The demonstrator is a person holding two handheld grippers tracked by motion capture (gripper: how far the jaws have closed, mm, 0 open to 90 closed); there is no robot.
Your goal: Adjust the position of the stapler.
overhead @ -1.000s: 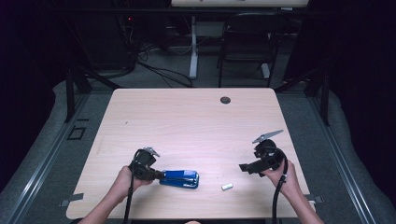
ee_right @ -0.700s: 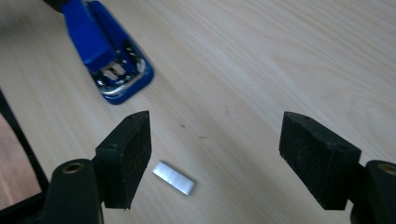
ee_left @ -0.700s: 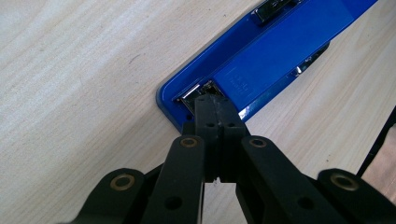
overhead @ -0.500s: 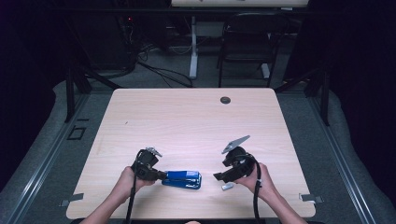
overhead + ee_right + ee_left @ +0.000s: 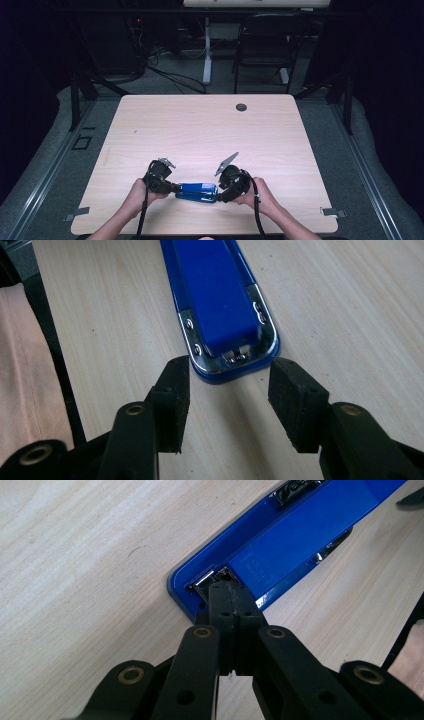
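A blue stapler (image 5: 197,191) lies flat near the front edge of the wooden table (image 5: 210,130). My left gripper (image 5: 174,189) is at its left end. In the left gripper view the jaws of the left gripper (image 5: 231,592) are shut together, and their tips rest on the rear end of the stapler (image 5: 295,545) by the metal hinge. My right gripper (image 5: 219,194) is at the stapler's other end. In the right gripper view the right gripper (image 5: 230,380) is open and has just been closing. Its pads flank the rounded front end of the stapler (image 5: 215,295) without touching it.
A black round grommet (image 5: 241,107) sits near the table's far edge. A dark chair (image 5: 265,40) and cables stand on the floor beyond. In the right gripper view, the left hand (image 5: 20,370) and a black cable (image 5: 55,355) lie beside the stapler.
The right hand has moved left from the table's right side to the stapler's right end, and its jaws have narrowed. The left gripper and the stapler have stayed put.
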